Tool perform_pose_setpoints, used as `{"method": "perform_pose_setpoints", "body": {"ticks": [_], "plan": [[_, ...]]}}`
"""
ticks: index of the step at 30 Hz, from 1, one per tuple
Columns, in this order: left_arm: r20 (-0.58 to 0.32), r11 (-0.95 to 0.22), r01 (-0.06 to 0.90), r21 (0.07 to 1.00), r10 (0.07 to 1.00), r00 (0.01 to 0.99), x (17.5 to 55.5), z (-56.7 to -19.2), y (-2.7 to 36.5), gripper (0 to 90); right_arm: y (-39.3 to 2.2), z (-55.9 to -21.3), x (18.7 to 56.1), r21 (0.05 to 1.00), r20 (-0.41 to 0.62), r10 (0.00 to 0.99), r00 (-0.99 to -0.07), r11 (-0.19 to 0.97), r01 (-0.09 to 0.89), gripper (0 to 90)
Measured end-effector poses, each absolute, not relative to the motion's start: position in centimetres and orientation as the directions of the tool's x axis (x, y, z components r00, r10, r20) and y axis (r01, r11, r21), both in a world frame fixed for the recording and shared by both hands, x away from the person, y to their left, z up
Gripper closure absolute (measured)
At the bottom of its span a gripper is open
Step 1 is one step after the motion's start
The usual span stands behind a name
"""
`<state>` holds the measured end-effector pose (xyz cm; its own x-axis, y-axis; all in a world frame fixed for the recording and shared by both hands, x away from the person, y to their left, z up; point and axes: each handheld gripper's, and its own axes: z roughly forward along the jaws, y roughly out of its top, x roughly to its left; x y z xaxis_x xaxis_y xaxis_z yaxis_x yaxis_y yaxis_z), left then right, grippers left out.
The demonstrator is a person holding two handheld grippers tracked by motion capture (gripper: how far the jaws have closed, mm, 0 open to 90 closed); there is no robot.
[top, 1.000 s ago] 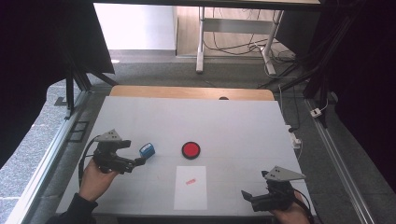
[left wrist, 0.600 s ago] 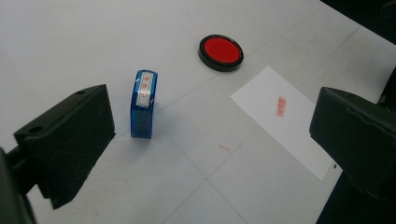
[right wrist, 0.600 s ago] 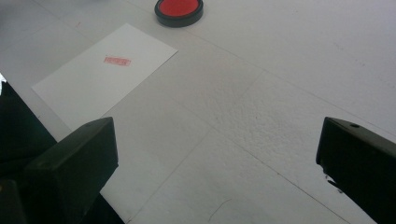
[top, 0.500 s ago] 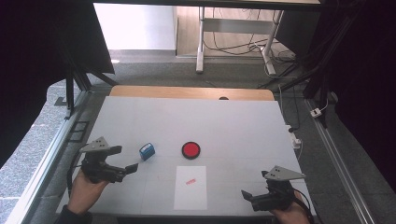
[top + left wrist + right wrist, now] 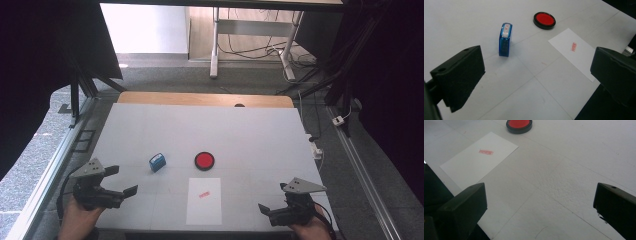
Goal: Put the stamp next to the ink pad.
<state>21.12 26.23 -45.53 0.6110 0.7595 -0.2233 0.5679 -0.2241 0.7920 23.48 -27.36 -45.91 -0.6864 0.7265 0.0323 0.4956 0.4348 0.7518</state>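
In the high view, the left gripper point(image 5: 123, 181) sits at the near left corner of the white table point(image 5: 250, 135), jaws spread and holding nothing, and the blue stamp point(image 5: 157, 162) stands on the table just ahead of it and a little to its right, clear of both jaws. The red ink pad point(image 5: 204, 160) lies to the right of the stamp, and the white paper point(image 5: 204, 200) with a small red stamp mark point(image 5: 203, 194) lies nearer the table's front edge, between the two grippers. The right gripper point(image 5: 266, 210) rests at the near right corner, well apart from the stamp. In the left gripper view, the stamp point(image 5: 505, 39) stands upright on its narrow edge beyond the left jaw, its white face with red lettering turned upward, a detail the high view is too coarse to show; the ink pad point(image 5: 544, 20) and paper point(image 5: 579, 53) lie farther off. In the right gripper view, the jaws stand wide apart over bare table, with the paper point(image 5: 479, 160) and ink pad point(image 5: 519, 125) ahead.
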Motion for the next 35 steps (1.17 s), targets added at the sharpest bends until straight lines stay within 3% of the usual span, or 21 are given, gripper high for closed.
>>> {"method": "perform_pose_setpoints", "body": {"ticks": [15,35], "plan": [[-0.256,-0.201,0.604,0.771,0.77,0.584,18.7,-46.8,27.9,0.0,-27.3,-45.9,23.5,0.75,0.029,0.729,-0.684,0.437,0.497,0.0],[-0.196,-0.287,0.645,0.708,0.798,0.57,18.0,-47.5,27.2,0.0,-27.2,-45.9,23.5,0.743,0.021,0.728,-0.686,0.448,0.498,0.0]]}}
